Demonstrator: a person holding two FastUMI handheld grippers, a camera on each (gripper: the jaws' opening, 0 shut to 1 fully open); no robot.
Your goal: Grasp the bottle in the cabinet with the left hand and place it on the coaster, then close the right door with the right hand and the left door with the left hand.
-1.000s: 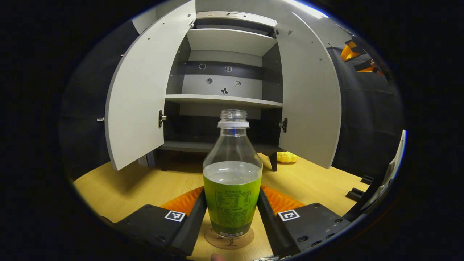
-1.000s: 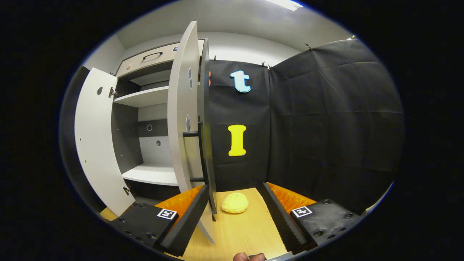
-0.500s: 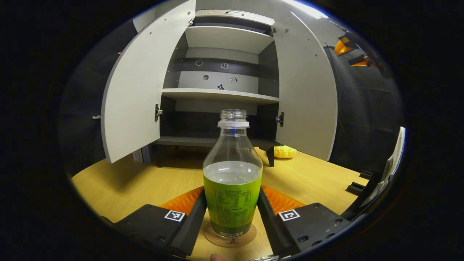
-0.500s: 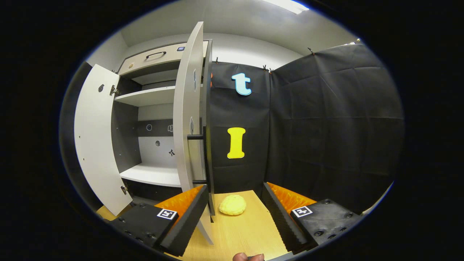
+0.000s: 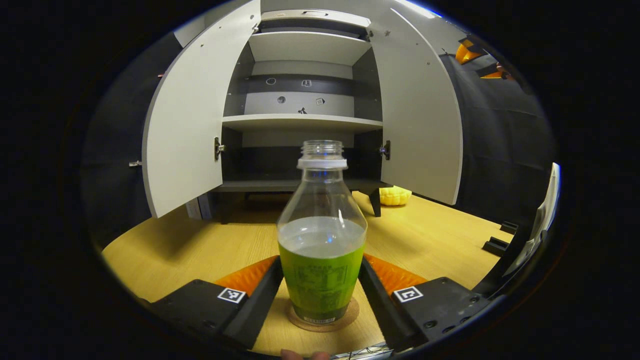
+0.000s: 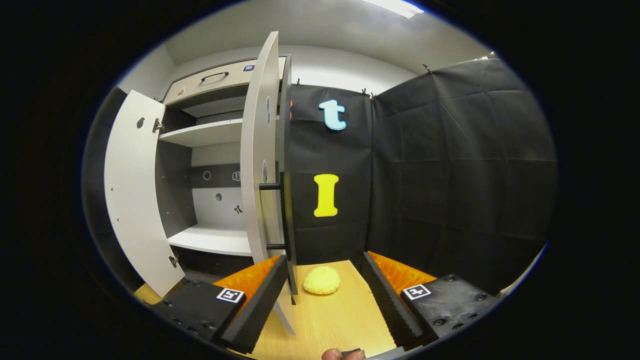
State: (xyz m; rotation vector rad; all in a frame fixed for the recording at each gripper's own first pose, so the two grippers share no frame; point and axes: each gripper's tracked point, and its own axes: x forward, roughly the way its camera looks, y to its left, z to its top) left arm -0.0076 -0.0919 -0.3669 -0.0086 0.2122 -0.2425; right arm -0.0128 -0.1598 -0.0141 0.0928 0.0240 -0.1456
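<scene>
A clear bottle [image 5: 321, 250] with a green label and no cap stands upright on the round cork coaster [image 5: 350, 315] on the wooden table. My left gripper [image 5: 321, 261] is around it; its fingers run close along both sides with the jaws slightly parted. Behind it the cabinet [image 5: 300, 122] has its left door [image 5: 185, 130] and right door [image 5: 420, 115] swung open. In the right gripper view my right gripper [image 6: 325, 258] is open and holds nothing. The right door [image 6: 257, 150] is seen edge-on just beyond its left finger, with its black handle [image 6: 281, 210] facing the gap.
A yellow corn-like thing [image 5: 395, 195] lies on the table by the cabinet's right leg, ahead of the right gripper [image 6: 322, 280]. The black cloth wall [image 6: 450, 175] closes off the right side. Bare tabletop [image 5: 165, 245] lies left of the bottle.
The bottle has settled onto the coaster and the left gripper's fingers have moved a little apart. The right gripper has barely shifted beside the right door.
</scene>
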